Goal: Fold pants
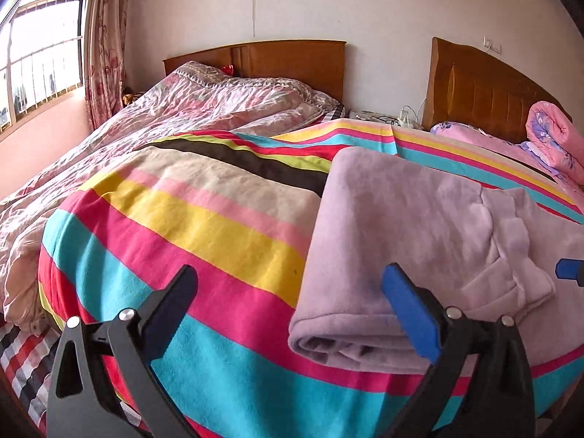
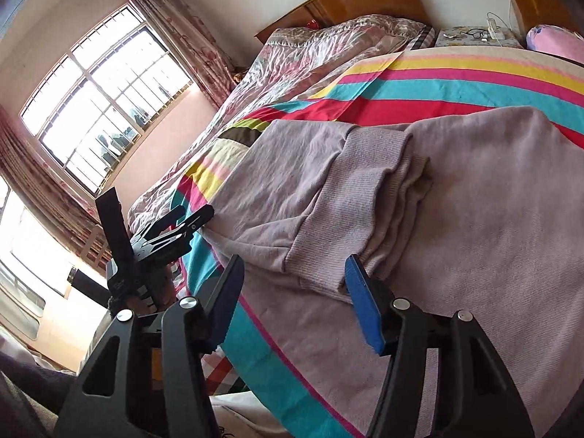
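Lilac fleece pants (image 1: 408, 226) lie folded over on a striped blanket (image 1: 204, 226) on the bed; the ribbed cuffs (image 2: 361, 189) lie on top in the right wrist view. My left gripper (image 1: 292, 284) is open and empty, just in front of the pants' near folded edge. My right gripper (image 2: 295, 273) is open and empty, with its fingers either side of the cuff end. The left gripper also shows in the right wrist view (image 2: 175, 226), and a blue fingertip (image 1: 569, 270) of the right gripper shows at the left wrist view's right edge.
A crumpled pink floral quilt (image 1: 182, 109) covers the left bed. Wooden headboards (image 1: 292, 62) stand against the wall, with a nightstand (image 2: 474, 34) carrying cables between them. A rolled pink quilt (image 1: 551, 138) lies at the right. A window (image 2: 106, 109) and curtains are at the left.
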Action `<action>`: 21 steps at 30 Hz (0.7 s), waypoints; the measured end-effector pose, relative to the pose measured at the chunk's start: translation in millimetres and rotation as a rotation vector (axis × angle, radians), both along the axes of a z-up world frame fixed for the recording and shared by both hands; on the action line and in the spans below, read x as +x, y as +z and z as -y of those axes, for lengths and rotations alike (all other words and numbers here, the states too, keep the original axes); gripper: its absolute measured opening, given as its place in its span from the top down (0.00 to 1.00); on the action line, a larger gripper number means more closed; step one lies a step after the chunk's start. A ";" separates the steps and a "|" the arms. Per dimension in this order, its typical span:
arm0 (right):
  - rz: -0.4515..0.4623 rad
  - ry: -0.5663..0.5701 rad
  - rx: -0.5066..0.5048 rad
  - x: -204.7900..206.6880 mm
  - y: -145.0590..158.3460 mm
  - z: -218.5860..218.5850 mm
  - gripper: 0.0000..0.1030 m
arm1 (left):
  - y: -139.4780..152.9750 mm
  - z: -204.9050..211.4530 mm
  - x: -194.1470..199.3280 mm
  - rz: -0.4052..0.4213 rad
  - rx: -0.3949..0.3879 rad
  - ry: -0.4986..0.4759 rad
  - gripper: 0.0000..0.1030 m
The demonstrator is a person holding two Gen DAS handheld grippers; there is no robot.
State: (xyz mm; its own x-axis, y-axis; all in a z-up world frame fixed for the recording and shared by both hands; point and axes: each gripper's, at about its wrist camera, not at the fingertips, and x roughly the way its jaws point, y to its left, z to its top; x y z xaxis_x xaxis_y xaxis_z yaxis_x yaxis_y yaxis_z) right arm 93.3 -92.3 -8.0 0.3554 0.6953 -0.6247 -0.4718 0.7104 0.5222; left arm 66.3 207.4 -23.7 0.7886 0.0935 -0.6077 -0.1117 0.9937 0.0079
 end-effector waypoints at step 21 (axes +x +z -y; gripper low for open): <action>-0.134 -0.101 0.076 42.9 -10.8 -6.4 0.91 | -3.9 1.2 -7.6 0.041 0.005 -0.010 0.01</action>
